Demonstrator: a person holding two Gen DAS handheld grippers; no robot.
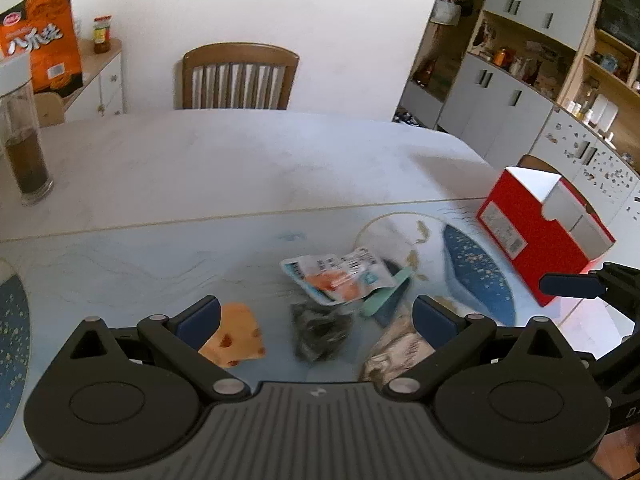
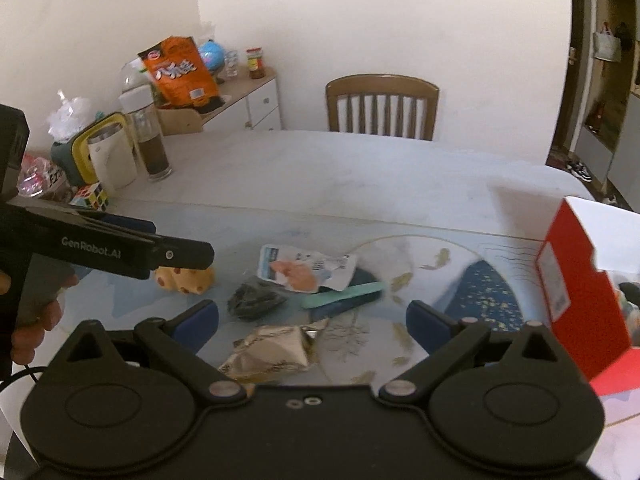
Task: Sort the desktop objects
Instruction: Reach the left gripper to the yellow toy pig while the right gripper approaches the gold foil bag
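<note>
Both grippers hover with jaws spread and empty: the left gripper (image 1: pixel 316 316) brackets the crumpled black plastic wrapper (image 1: pixel 320 334), the right gripper (image 2: pixel 312 320) the crinkled silver foil packet (image 2: pixel 276 350). Picking seems just begun; next, each likely descends, pinches, then carries toward the open red cardboard box (image 2: pixel 580 280) right of the jaws.

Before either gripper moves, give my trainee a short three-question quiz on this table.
1. True or false: the left gripper holds the black bundle.
2. Which lies on the teal strip: A) the white snack packet, B) the cheese-shaped toy, C) the silver wrapper?
3. Fill in: the open box at the right is ____.

Key: 1 false; 2 A; 3 red.
</note>
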